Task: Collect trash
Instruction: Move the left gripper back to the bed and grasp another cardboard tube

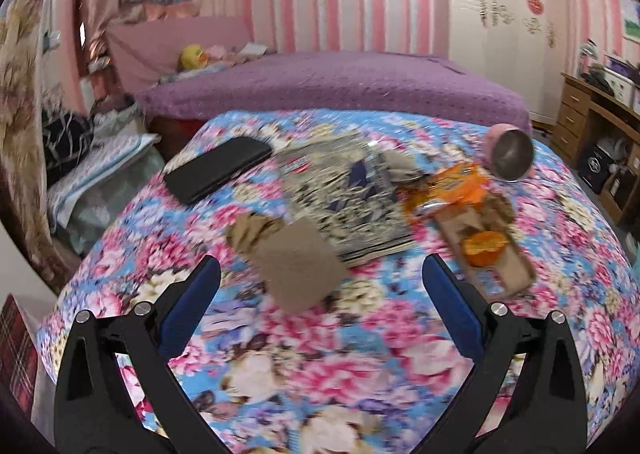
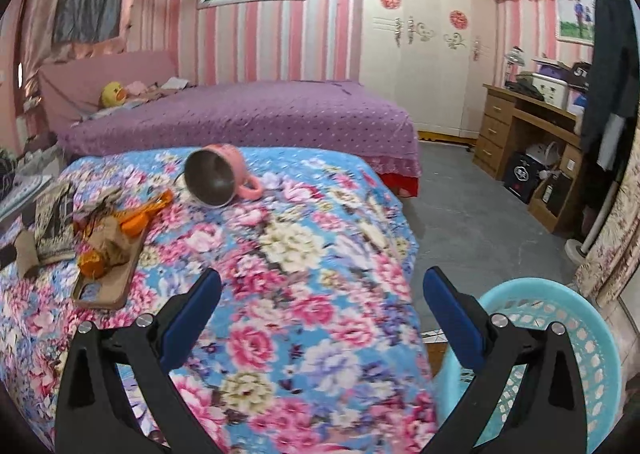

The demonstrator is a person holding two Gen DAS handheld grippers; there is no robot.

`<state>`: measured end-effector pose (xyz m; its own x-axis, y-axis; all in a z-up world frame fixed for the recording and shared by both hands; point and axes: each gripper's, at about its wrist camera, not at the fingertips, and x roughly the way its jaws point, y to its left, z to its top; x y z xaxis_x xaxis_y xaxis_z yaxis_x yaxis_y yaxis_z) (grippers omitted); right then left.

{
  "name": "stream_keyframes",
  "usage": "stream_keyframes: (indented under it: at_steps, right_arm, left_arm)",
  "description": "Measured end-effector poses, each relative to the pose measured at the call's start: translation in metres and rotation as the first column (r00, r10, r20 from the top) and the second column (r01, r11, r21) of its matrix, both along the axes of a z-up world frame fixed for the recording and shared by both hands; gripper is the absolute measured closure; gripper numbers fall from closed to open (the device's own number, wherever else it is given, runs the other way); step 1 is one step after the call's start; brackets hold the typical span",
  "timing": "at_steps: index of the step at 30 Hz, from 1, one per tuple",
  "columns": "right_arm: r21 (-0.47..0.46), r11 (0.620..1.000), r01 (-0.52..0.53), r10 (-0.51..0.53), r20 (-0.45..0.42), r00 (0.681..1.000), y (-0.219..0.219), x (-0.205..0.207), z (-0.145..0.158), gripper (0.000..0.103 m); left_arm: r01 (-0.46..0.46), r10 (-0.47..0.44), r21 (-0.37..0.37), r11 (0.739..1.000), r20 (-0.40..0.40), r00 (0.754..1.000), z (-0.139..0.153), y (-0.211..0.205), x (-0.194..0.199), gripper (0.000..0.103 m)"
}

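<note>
Left hand-held gripper (image 1: pixel 321 278), nearest the lens: blue-padded jaws spread wide, nothing between them, poised above a floral bedspread (image 1: pixel 360 354). Just beyond the fingertips, a flat brown cardboard piece (image 1: pixel 298 264), one corner overlapping a crumpled tan paper scrap (image 1: pixel 250 230). Behind these, a patterned magazine (image 1: pixel 344 193) lying flat, with a second crumpled brown paper (image 1: pixel 400 167) on its far right corner. To the right of the magazine, an orange snack wrapper (image 1: pixel 448 189) touching a phone in a tan case (image 1: pixel 492 250), which carries an orange peel (image 1: pixel 484 244) and brown scraps. Farther left, a black phone (image 1: pixel 218 167), apart from the trash. At the far right of the bedspread, a pink cup (image 1: pixel 510 155) tipped on its side, metal interior facing the camera.

Right hand-held gripper (image 2: pixel 322 280): jaws likewise wide apart and holding nothing, above the right part of the same bedspread (image 2: pixel 300 294). Beside and below its right finger, a turquoise lattice basket (image 2: pixel 560 334) on the floor next to the bed. Trash cluster (image 2: pixel 108 238) well to the left; tipped cup (image 2: pixel 218 175) farther on.

Background: a purple-covered bed (image 2: pixel 248 117), a wooden desk (image 2: pixel 524 133), a white wardrobe (image 2: pixel 420 45).
</note>
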<state>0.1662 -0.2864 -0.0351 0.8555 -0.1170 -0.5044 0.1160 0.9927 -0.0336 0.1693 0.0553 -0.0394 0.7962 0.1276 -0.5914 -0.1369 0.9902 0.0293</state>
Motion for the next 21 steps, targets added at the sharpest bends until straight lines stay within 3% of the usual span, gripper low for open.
stream_keyframes:
  at_steps: [6, 12, 14, 16, 19, 21]
  right_arm:
    - [-0.027, 0.999, -0.033, 0.032, -0.026, 0.999, 0.015, 0.007, -0.006, 0.005]
    - [-0.039, 0.997, -0.059, 0.057, -0.038, 0.998, 0.028, 0.015, -0.009, 0.004]
    - [-0.039, 0.997, -0.068, 0.066, -0.042, 0.997, 0.032, 0.016, -0.010, 0.005]
    - [-0.045, 0.996, -0.079, 0.077, -0.045, 0.996, 0.037, 0.017, -0.011, 0.004]
    - [-0.053, 0.994, -0.092, 0.090, -0.043, 0.995, 0.042, 0.017, -0.010, 0.005]
    - [-0.054, 0.994, -0.097, 0.095, -0.041, 0.995, 0.044, 0.015, -0.009, 0.005]
  left_arm:
    - [-0.078, 0.078, -0.003, 0.997, -0.061, 0.995, -0.013, 0.025, 0.018, 0.006]
    - [-0.091, 0.085, -0.050, 0.995, -0.101, 0.991, -0.022, 0.027, 0.038, 0.006]
    - [-0.089, 0.082, -0.056, 0.994, -0.110, 0.990, -0.024, 0.025, 0.043, 0.011]
    - [-0.078, 0.071, -0.049, 0.996, -0.132, 0.989, -0.028, 0.022, 0.047, 0.033]
    - [-0.046, 0.031, -0.090, 0.995, -0.161, 0.986, -0.032, 0.022, 0.048, 0.049]
    - [-0.031, 0.014, -0.112, 0.993, -0.155, 0.988, -0.028, 0.024, 0.041, 0.050]
